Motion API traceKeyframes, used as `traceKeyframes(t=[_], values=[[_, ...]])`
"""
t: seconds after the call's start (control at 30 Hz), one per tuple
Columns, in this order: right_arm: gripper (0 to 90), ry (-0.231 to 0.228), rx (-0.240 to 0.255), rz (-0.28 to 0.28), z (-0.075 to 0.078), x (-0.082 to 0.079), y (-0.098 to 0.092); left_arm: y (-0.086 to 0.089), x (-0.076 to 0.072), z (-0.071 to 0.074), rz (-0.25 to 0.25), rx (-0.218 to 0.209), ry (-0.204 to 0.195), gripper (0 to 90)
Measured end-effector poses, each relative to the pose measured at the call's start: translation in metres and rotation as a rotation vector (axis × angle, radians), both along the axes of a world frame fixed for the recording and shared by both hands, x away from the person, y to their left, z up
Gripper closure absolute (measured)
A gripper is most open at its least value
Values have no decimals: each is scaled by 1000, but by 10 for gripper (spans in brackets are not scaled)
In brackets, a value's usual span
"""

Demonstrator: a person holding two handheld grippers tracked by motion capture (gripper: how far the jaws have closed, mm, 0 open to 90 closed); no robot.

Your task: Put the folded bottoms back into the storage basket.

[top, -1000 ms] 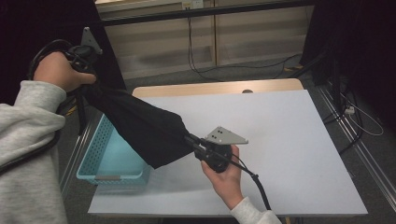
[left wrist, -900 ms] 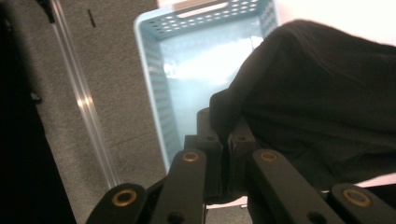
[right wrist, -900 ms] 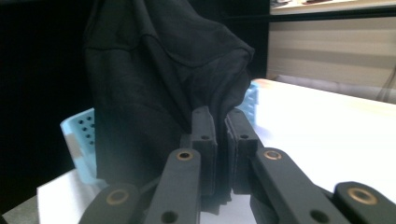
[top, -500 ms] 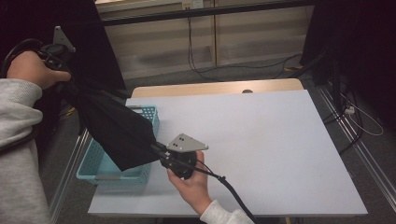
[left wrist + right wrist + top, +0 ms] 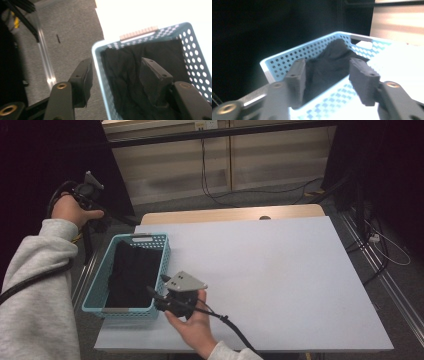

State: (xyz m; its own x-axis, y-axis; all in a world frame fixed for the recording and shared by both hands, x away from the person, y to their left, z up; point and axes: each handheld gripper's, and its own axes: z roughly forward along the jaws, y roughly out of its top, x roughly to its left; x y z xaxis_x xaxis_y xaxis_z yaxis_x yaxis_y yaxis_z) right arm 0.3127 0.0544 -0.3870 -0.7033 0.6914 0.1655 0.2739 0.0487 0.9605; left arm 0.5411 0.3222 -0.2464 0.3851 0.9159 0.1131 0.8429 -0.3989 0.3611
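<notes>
Black cloth (image 5: 131, 272) lies in blue basket (image 5: 95, 290), left on surface (image 5: 280, 270). Left claw (image 5: 115, 75) and right claw (image 5: 156, 286) have just been opening, both empty. Release step done; next, withdraw both.

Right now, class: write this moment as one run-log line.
cloth: inside basket | left tongs: just opened, nothing between | right tongs: just opened, nothing between | table: bare
</notes>
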Motion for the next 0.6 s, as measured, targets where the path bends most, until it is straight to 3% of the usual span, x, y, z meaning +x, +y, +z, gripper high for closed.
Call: traceKeyframes(t=[0.17, 0.3, 0.43, 0.6], values=[[334, -2, -100, -21, -7, 8, -39, 1, -15, -14, -8, -78, 13, 354], [287, 33, -117, -31, -16, 14, -63, -2, -24, -21, -21, -115, 28, 323], [257, 36, -149, -45, -21, 17, -80, -7, -30, -25, -37, -147, 23, 293], [227, 37, -146, -58, -21, 19, -104, -15, -37, -33, -51, -184, 23, 269]])
